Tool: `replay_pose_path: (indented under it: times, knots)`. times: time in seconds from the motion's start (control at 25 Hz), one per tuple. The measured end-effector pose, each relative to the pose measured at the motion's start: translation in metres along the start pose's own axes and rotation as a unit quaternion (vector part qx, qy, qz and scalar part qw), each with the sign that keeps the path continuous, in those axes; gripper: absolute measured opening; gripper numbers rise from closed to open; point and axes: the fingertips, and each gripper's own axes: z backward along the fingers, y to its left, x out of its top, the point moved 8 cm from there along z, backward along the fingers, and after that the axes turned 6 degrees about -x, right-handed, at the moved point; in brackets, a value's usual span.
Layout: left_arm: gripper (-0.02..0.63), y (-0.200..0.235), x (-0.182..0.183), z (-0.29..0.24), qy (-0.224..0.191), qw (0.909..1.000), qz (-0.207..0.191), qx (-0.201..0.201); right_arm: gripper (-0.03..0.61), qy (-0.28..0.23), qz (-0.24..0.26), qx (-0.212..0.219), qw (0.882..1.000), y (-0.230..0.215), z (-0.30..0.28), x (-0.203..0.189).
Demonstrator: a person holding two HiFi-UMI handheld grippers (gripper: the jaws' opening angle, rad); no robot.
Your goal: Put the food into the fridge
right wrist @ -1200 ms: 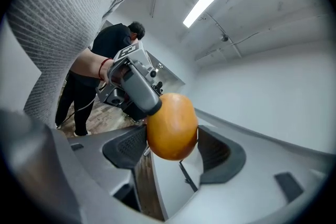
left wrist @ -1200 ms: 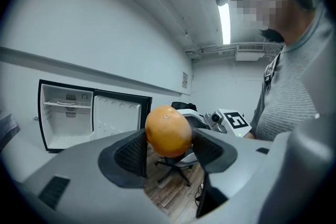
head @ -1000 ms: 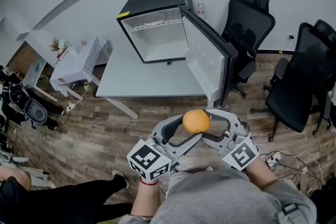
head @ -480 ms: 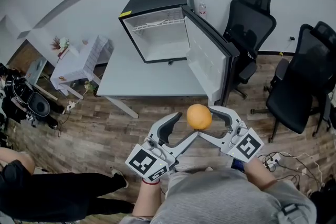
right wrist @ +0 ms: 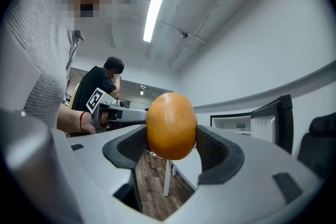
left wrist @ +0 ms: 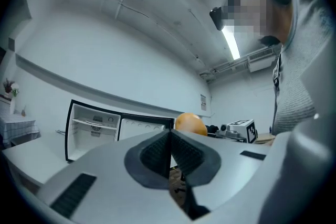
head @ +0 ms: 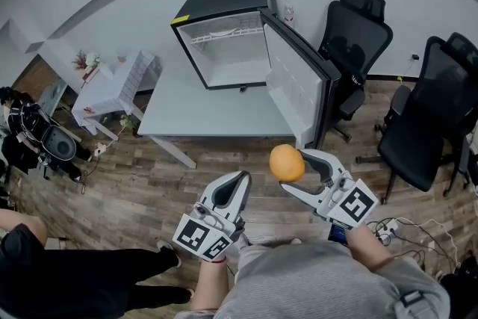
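Orange | gripped by right hand-held gripper | left hand-held gripper clenched | fridge open, well apart

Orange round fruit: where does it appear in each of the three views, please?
Head view: the orange round fruit is right of centre, below the open black fridge.
Left gripper view: fruit at centre, just beyond the closed jaws.
Right gripper view: fruit at centre, between the jaws.
Shared landmark: the open fridge.
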Motion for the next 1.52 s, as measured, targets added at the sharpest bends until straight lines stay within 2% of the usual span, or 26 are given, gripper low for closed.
replay_pose_path:
  times: [0.4, 1.0, 1.28, 1.52]
  knots:
    - [0.011, -0.007, -0.005, -0.002, 0.004, 1.0, -0.001, -0.009, 0.293, 0.003, -0.011, 0.01, 1.0, 0.003, -0.002, 0.003]
    - [0.011, -0.001, -0.018, 0.003, 0.007, 0.9997, 0.0, 0.024, 0.293, 0.006, -0.032, 0.017, 0.999, -0.002, -0.01, 0.005]
    - [0.011, 0.037, -0.023, -0.001, 0.01, 0.9996, 0.003, 0.027, 0.293, 0.007, -0.036, 0.008, 0.999, -0.016, -0.04, -0.004]
    - [0.011, 0.1, -0.017, -0.01, 0.003, 0.9998, 0.002, 0.017, 0.293, -0.003, -0.036, -0.01, 0.999, -0.039, -0.091, -0.009]
